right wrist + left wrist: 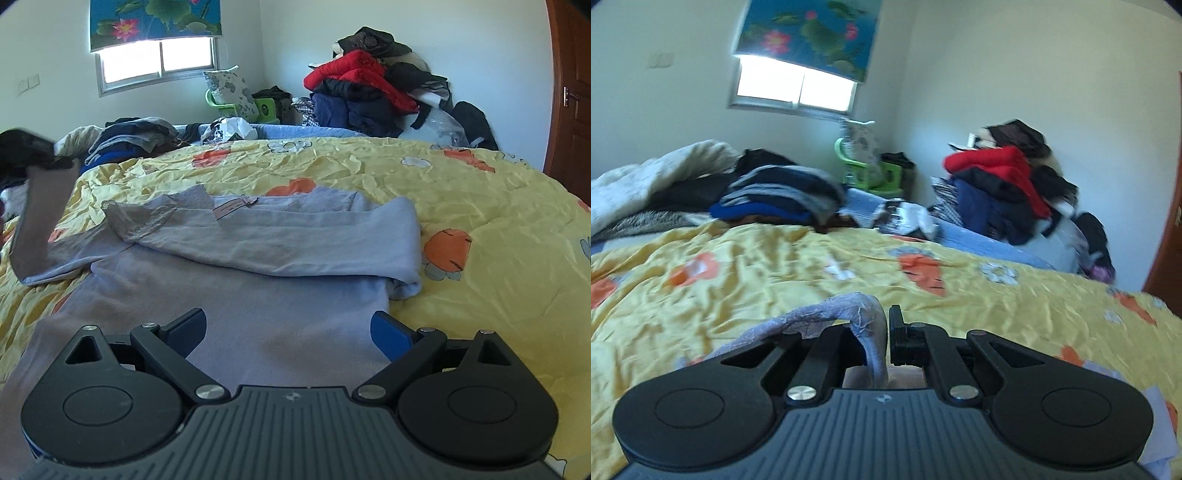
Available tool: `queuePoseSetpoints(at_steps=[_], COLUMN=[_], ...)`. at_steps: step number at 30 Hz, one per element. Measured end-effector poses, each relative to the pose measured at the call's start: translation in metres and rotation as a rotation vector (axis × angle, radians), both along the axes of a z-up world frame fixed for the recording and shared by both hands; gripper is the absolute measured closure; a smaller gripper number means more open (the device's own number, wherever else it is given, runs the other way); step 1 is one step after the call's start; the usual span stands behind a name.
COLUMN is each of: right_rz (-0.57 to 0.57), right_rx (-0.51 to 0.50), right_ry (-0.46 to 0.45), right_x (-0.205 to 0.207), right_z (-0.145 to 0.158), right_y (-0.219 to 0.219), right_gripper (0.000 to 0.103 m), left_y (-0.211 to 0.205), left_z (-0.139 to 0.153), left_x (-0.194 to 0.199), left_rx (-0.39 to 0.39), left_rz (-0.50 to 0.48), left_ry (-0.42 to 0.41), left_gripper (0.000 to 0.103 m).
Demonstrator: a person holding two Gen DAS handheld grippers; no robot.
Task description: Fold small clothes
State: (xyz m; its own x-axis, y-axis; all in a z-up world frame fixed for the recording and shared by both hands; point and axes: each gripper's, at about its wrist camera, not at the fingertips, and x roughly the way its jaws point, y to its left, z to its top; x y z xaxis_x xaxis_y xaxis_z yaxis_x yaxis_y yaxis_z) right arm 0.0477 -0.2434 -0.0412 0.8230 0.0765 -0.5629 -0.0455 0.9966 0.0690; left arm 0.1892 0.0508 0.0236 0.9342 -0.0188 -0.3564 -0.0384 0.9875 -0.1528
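A pale lavender top (258,280) lies on the yellow flowered quilt (480,206). Its right sleeve (295,236) is folded across the chest, with a lace cuff (136,221) at the left. My right gripper (288,328) is open and empty, just above the lower body of the top. My left gripper (882,332) is shut on the lace edge of the lavender top (849,306), held above the quilt (775,266). In the right wrist view the left sleeve (40,218) hangs lifted at the far left; the left gripper itself is hidden there.
Folded dark clothes (783,192) are stacked at the far side of the bed. A heap of red and dark jackets (369,85) stands by the wall. A green stool with a cushion (236,96) is under the window. A wooden door (569,92) is at the right.
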Motion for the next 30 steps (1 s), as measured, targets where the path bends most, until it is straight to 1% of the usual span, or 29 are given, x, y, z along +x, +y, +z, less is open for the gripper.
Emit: queuePoseSetpoints(at_steps=[3, 6, 9, 16, 20, 30], right_rz=[-0.003, -0.012, -0.022, -0.039, -0.058, -0.066], right_rx=[0.016, 0.04, 0.056, 0.051, 0.072, 0.113], right_ry=[0.007, 0.021, 0.031, 0.021, 0.029, 0.018], right_x=[-0.002, -0.004, -0.007, -0.012, -0.014, -0.019], right_z=[-0.004, -0.009, -0.013, -0.013, -0.017, -0.021], right_y=[-0.003, -0.007, -0.011, -0.02, -0.029, -0.039], right_gripper=[0.007, 0.007, 0.007, 0.007, 0.007, 0.007], left_y=[-0.024, -0.045, -0.067, -0.116, -0.14, -0.191], left_z=[0.002, 0.003, 0.004, 0.003, 0.002, 0.0], left_x=[0.006, 0.012, 0.015, 0.014, 0.013, 0.009], left_rx=[0.037, 0.054, 0.058, 0.075, 0.079, 0.119], left_rz=[-0.037, -0.074, -0.114, -0.198, -0.242, -0.324], left_ry=[0.0, 0.007, 0.014, 0.023, 0.029, 0.028], left_gripper=[0.098, 0.098, 0.098, 0.098, 0.098, 0.098])
